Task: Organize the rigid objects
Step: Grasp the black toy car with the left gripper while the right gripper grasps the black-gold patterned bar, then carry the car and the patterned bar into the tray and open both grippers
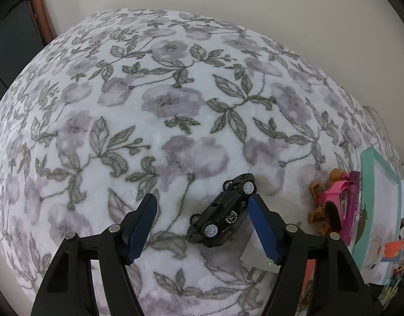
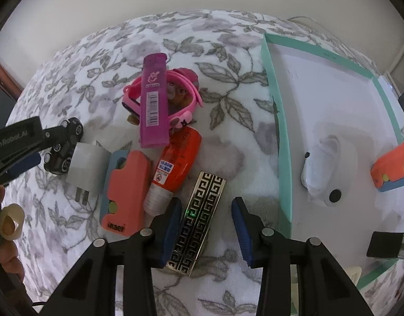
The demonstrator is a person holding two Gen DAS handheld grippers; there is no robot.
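Left gripper (image 1: 202, 205) stood partly open over the floral blanket (image 1: 149, 105); toy car (image 1: 223, 210) lay between its fingers, against the right pad, left pad clear, not gripped. Right gripper (image 2: 207, 210) stood part open astride the patterned box (image 2: 199, 221); left pad touched it, right pad apart. Charger (image 2: 87, 168), pink tube (image 2: 153, 102) and orange bottle (image 2: 178, 158) lay nearby. Tray (image 2: 278, 121) sat to the right.

Glossy black toy car (image 1: 223, 212), plush blanket (image 1: 149, 100)
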